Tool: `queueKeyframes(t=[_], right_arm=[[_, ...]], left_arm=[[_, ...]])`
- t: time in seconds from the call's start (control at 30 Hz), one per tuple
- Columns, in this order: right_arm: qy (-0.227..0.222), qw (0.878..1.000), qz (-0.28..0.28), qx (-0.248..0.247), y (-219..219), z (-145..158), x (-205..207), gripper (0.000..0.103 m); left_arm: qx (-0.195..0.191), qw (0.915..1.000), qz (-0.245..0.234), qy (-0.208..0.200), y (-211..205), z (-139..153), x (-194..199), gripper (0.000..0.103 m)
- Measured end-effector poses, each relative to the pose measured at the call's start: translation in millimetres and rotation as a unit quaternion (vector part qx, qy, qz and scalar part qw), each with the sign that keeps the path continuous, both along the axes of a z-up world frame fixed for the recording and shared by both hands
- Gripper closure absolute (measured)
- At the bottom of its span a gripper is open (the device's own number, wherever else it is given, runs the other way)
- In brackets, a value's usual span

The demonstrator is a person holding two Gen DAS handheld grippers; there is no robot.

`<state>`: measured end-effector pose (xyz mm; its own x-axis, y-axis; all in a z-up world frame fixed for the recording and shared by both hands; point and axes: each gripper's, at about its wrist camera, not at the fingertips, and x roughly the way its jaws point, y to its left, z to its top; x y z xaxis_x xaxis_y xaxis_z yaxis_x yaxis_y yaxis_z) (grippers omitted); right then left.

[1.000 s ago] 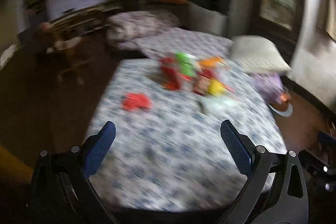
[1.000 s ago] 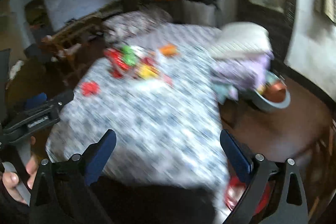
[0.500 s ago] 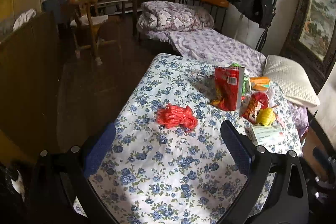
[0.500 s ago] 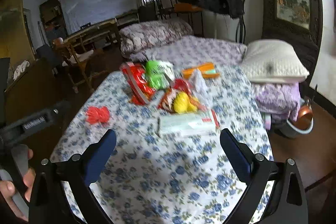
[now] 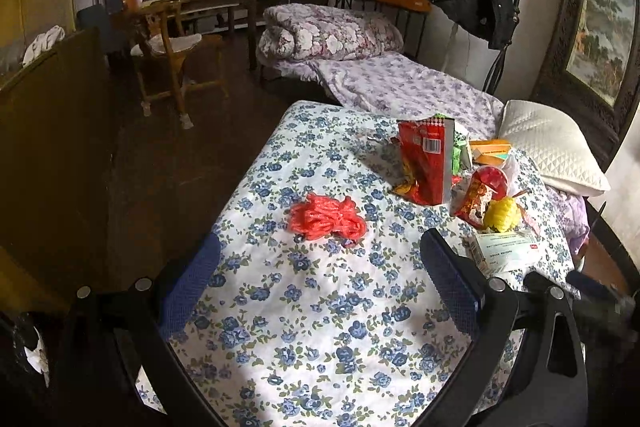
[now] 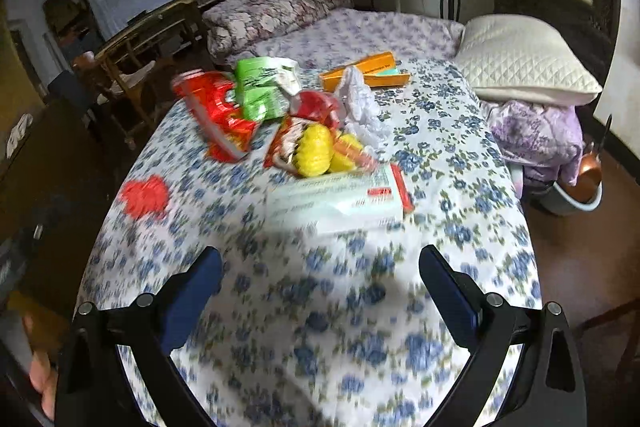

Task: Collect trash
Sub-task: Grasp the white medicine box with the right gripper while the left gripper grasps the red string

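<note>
My left gripper point(image 5: 320, 279) and right gripper point(image 6: 320, 287) hung spread wide, grasping nothing, above bare floral bedspread point(image 5: 320, 327); the wrappers point(image 6: 280, 115) sat clustered mid-bed, the red bag point(image 5: 326, 218) alone nearer the left edge.

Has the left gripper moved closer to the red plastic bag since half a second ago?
Yes. The left gripper has moved forward: the red plastic bag sits nearer its fingertips and larger.
</note>
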<state>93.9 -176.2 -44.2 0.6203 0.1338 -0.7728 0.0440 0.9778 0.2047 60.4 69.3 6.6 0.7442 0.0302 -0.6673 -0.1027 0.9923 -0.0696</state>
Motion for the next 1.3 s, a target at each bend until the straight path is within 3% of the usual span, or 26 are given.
queueKeyframes(t=[0.23,0.4,0.63,0.8,1.0,1.1,1.13,1.2,1.23,1.3], right_arm=[[0.03,0.998,-0.044,-0.028,-8.6,-17.3,54.8,0.006],[0.062,0.995,-0.045,-0.066,4.6,-35.0,78.6,0.006],[0.088,0.994,-0.012,-0.07,1.5,-32.4,29.7,0.006],[0.042,0.997,-0.045,-0.053,-20.0,-12.2,-19.3,0.006],[0.06,0.998,-0.002,-0.029,11.4,-25.7,3.6,0.006],[0.09,0.994,-0.014,-0.058,27.5,-38.0,16.2,0.007],[0.099,0.992,-0.024,-0.08,30.0,-44.6,18.5,0.009],[0.08,0.992,-0.023,-0.092,32.8,-41.0,13.6,0.027],[0.072,0.993,-0.021,-0.094,32.3,-36.6,9.3,0.05],[0.074,0.994,-0.019,-0.077,26.7,-36.6,3.0,0.053]], left_arm=[[-0.023,0.9997,0.0,0.011,7.0,-4.9,7.6,0.007],[0.004,0.9999,0.0,0.013,2.0,-9.3,14.8,0.007],[0.02,0.9996,-0.006,0.02,4.8,-14.7,16.3,0.007],[0.001,0.9995,0.006,0.031,16.8,-17.5,20.2,0.007],[-0.013,0.999,0.018,0.038,24.7,-19.1,22.8,0.007],[0.001,0.9991,0.023,0.035,27.2,-20.0,28.3,0.007],[0.005,0.999,0.022,0.038,28.6,-22.2,33.0,0.007],[0.008,0.9986,0.015,0.049,29.0,-28.2,40.5,0.007],[0.013,0.9981,0.012,0.058,28.2,-32.7,44.9,0.007],[0.02,0.997,0.007,0.074,25.5,-40.8,51.8,0.007]])
